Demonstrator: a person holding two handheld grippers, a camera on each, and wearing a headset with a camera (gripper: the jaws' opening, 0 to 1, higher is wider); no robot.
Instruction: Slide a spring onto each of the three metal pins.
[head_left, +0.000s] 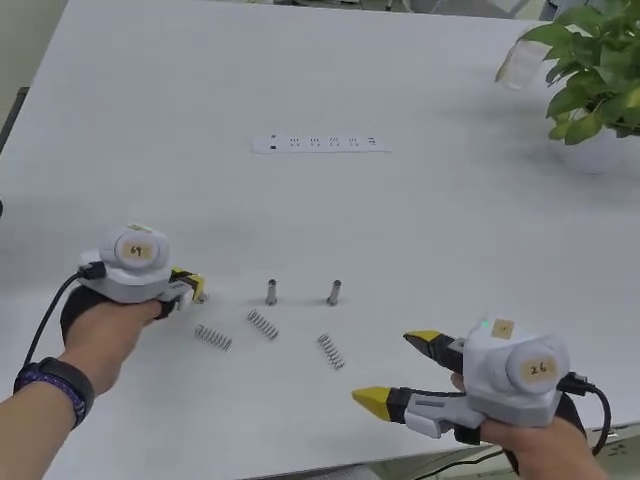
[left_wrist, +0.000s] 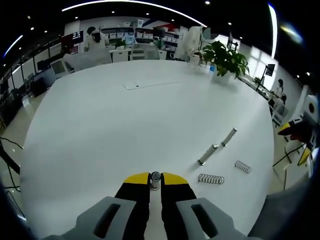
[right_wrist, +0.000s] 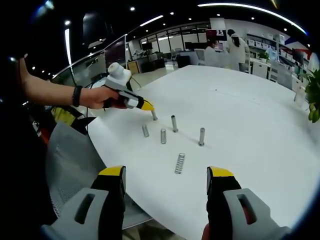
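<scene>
Springs number three, all loose and lying flat on the table (head_left: 150, 120), none yet on a pin: the left spring (head_left: 213, 337), the middle spring (head_left: 263, 324) and the right spring (head_left: 331, 351). Just behind them stand the middle pin (head_left: 271, 292) and the right pin (head_left: 334, 292), upright and bare. The left pin (left_wrist: 155, 180) is upright as well, clamped between the closed jaws of the left gripper (head_left: 196, 290). The right gripper (head_left: 398, 369) hovers with jaws wide apart and nothing between them, near the right spring and much nearer to it than the left gripper is. In the right gripper view that spring lies straight ahead of the gap, its long axis nearly in line with the jaws. In my judgement a forward reach would let them close across the coils. The pick-up is not yet made.
</scene>
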